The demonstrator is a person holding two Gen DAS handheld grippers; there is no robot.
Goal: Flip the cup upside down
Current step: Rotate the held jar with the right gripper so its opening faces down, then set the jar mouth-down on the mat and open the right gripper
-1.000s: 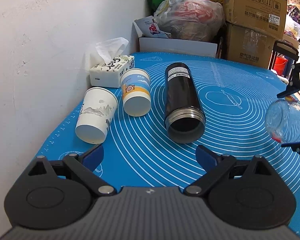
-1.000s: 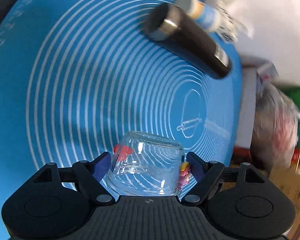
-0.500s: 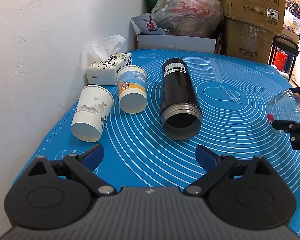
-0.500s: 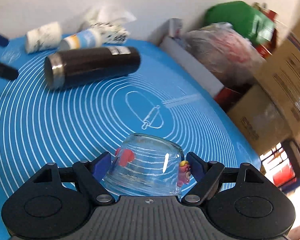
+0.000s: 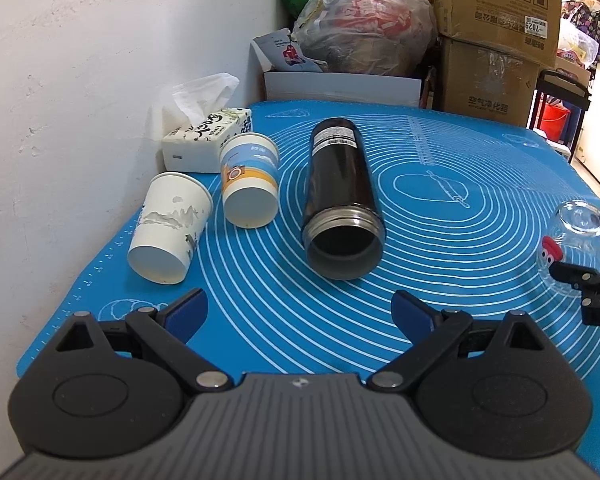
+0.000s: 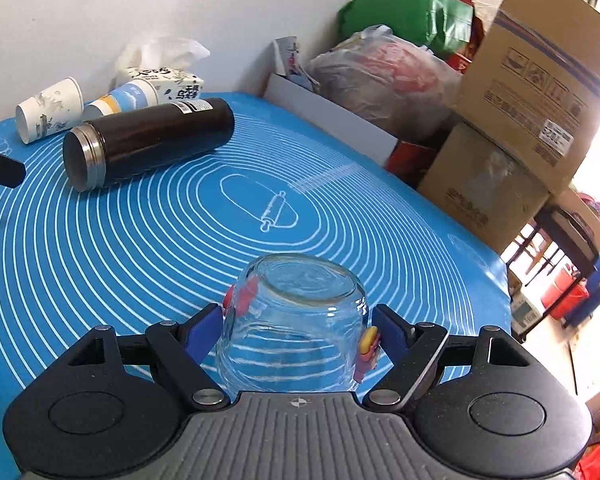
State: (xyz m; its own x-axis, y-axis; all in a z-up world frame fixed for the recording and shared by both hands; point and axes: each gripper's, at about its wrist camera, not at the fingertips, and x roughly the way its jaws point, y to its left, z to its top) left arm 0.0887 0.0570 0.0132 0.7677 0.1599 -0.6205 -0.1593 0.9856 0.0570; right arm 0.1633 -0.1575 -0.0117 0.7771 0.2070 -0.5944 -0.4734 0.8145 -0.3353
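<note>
— While you watch the right wrist view, where is the glass cup (image 6: 296, 320)?

— At 6 o'clock, base up, over the blue mat (image 6: 140, 240); your right gripper (image 6: 298, 330) clamps its sides.

— And your left gripper (image 5: 300, 312)?

— Spread wide, holding nothing; the black flask (image 5: 342, 200) lies at 12 o'clock.

The tongs (image 6: 298, 330) are black with blue pads (image 6: 204, 332) and silver screws.

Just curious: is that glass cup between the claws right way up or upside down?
Upside down: the glass cup shows its thick flat base on top, mouth facing the blue mat, between the right gripper.
</note>
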